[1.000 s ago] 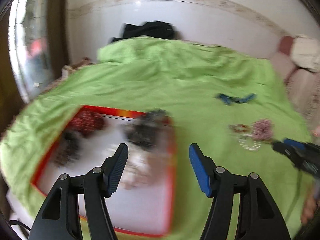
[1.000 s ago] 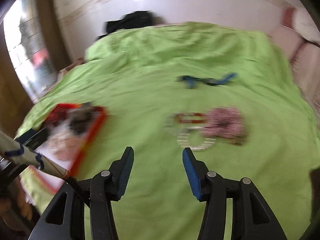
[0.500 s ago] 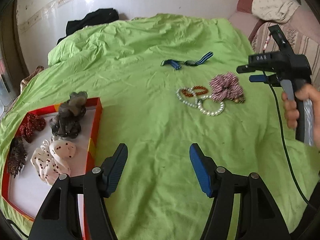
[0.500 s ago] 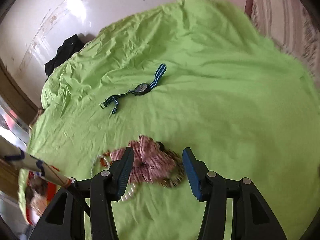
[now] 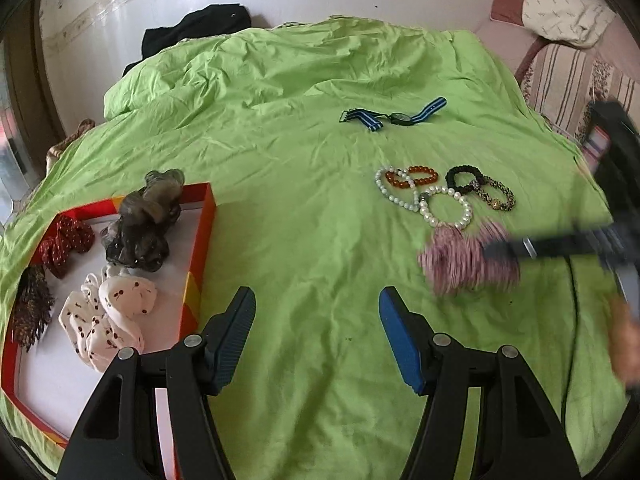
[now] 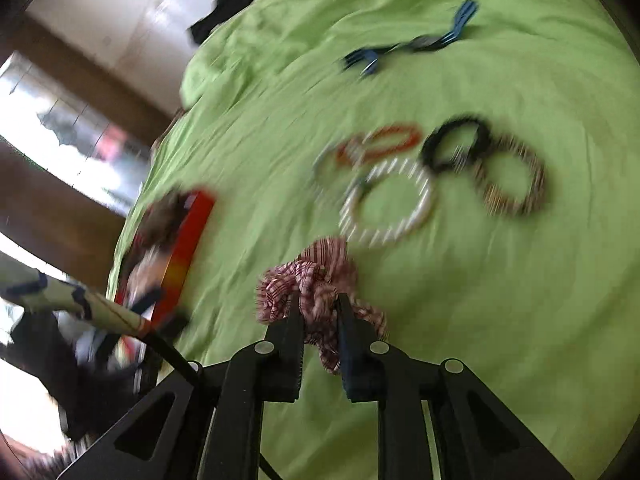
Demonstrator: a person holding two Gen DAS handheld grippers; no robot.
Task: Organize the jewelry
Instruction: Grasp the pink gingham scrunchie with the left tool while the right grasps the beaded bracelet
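**Right claw grips the checked scrunchie over the bed**

The right claw [image 6: 318, 312] is pinched narrow on the pink-and-white checked scrunchie [image 6: 316, 280], its fabric bunched and spilling out on both sides of the fingers. In the left wrist view the same scrunchie [image 5: 466, 258] shows as a motion-blurred pink patch, with the right claw reaching in from the bed's right edge toward the near right part of the green bedspread [image 5: 304, 208].

The left claw [image 5: 318, 320] stands wide with nothing between its fingers, hovering over the near edge of the bed, just right of the red-rimmed tray [image 5: 202, 240].

The tray lies at the bed's near left corner and holds a grey-brown scrunchie [image 5: 142, 228], a red one [image 5: 64, 242] and a white cherry-print one [image 5: 110, 310].

Just beyond the held scrunchie lie two pearl bracelets [image 5: 444, 208], an amber bead bracelet [image 5: 412, 176], a black hair tie [image 5: 464, 178] and a speckled band [image 5: 496, 196], touching or overlapping in a cluster. Farther toward the bed's far edge lies a blue-strapped watch [image 5: 394, 117].
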